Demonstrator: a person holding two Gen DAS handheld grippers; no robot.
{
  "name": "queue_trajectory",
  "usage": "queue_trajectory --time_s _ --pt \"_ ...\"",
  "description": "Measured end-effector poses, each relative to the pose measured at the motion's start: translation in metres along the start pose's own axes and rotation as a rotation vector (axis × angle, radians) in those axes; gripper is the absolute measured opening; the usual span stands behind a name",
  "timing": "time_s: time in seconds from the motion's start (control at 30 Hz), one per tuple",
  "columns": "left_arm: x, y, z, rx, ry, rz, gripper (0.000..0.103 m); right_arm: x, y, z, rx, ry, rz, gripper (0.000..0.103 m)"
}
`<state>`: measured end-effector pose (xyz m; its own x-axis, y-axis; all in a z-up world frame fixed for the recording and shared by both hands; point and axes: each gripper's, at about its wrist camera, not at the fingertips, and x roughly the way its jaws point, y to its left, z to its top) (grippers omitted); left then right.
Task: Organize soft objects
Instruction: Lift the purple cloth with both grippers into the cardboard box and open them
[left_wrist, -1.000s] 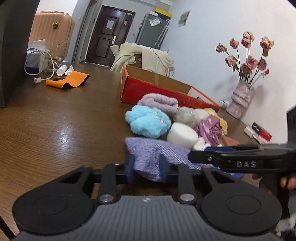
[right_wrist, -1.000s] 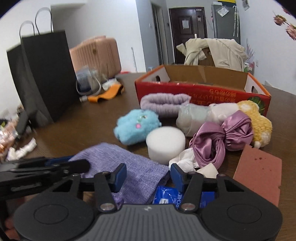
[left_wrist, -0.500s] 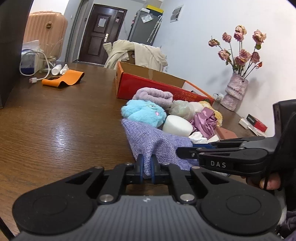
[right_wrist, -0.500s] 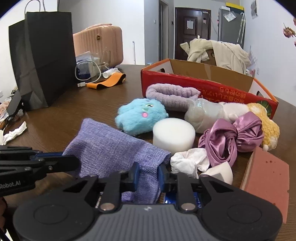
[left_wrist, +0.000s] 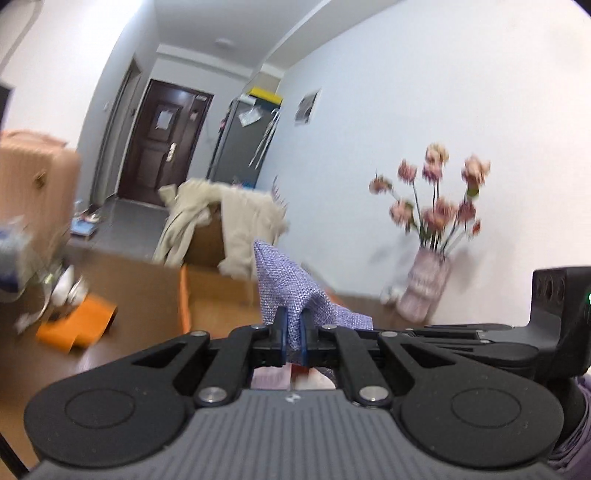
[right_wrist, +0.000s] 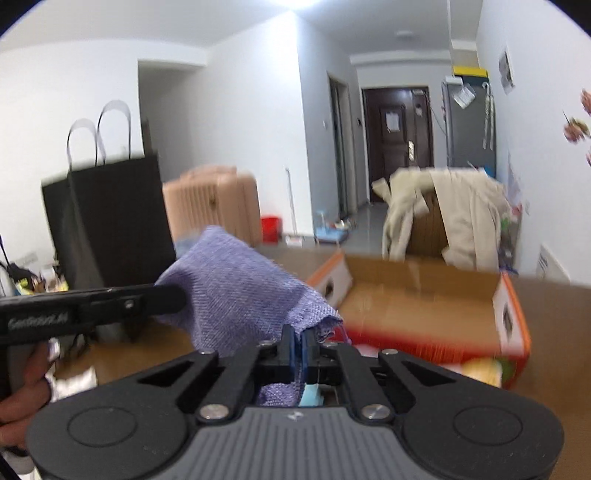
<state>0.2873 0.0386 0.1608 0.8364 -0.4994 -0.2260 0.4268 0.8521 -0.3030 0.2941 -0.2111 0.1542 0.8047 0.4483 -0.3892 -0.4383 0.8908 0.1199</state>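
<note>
A purple woven cloth (left_wrist: 291, 291) is held up in the air between both grippers. My left gripper (left_wrist: 292, 336) is shut on one edge of it. My right gripper (right_wrist: 299, 347) is shut on another edge of the cloth (right_wrist: 236, 288). The left gripper also shows from the side in the right wrist view (right_wrist: 110, 302), against the cloth. The open red cardboard box (right_wrist: 424, 306) lies ahead and below the cloth. A yellow plush (right_wrist: 484, 369) shows in front of the box. The other soft objects are hidden below the grippers.
A black paper bag (right_wrist: 110, 221) and a pink suitcase (right_wrist: 214, 203) stand at the left. An orange band (left_wrist: 77, 325) lies on the brown table (left_wrist: 140, 295). A vase of dried flowers (left_wrist: 428, 288) stands at the right. A chair with a beige coat (right_wrist: 443, 218) is behind the box.
Both grippers have lifted the purple cloth off the table and risen with it; the views now tilt upward and the pile of soft objects has dropped out of sight.
</note>
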Motion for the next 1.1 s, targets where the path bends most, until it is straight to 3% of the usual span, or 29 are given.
queue_trajectory --time_s 0.13,0.3,0.4,0.5,0.53,0.57,0.63,0.8,0.87,0.9,0.97,1.03,1.1 --pt "0.071 0.015 0.044 -0.014 0.044 -0.001 0.007 0.041 -0.043 0.064 -0.033 -0.001 -0.022 0.003" --pt "0.184 0.057 0.054 -0.075 0.162 0.066 0.007 0.145 -0.098 0.113 -0.071 0.137 -0.091 0.003" --pt "0.252 0.084 0.037 -0.108 0.267 0.148 0.007 0.230 -0.132 0.114 -0.031 0.277 -0.114 0.003" --pt "0.300 0.098 0.018 -0.093 0.355 0.251 0.009 0.298 -0.148 0.094 -0.061 0.382 -0.173 0.004" --pt "0.309 0.098 0.015 -0.071 0.375 0.277 0.016 0.311 -0.150 0.088 -0.065 0.401 -0.194 0.004" --pt "0.312 0.098 0.011 -0.054 0.383 0.297 0.023 0.322 -0.154 0.084 -0.057 0.421 -0.207 0.005" --pt "0.308 0.100 0.009 -0.041 0.355 0.286 0.063 0.333 -0.158 0.074 -0.032 0.460 -0.203 0.014" --pt "0.289 0.096 0.017 -0.003 0.325 0.293 0.069 0.321 -0.161 0.073 0.009 0.426 -0.180 0.022" --pt "0.270 0.091 0.027 -0.008 0.309 0.321 0.079 0.300 -0.161 0.083 0.016 0.392 -0.194 0.027" --pt "0.257 0.086 0.032 0.000 0.293 0.338 0.081 0.288 -0.159 0.088 0.013 0.372 -0.195 0.030" --pt "0.222 0.073 0.045 0.023 0.255 0.337 0.086 0.254 -0.156 0.103 0.005 0.317 -0.189 0.049" --pt "0.178 0.061 0.057 0.034 0.184 0.328 0.096 0.219 -0.155 0.114 -0.010 0.253 -0.185 0.055" --pt "0.139 0.051 0.067 0.045 0.122 0.356 0.099 0.182 -0.150 0.119 -0.019 0.214 -0.177 0.055"
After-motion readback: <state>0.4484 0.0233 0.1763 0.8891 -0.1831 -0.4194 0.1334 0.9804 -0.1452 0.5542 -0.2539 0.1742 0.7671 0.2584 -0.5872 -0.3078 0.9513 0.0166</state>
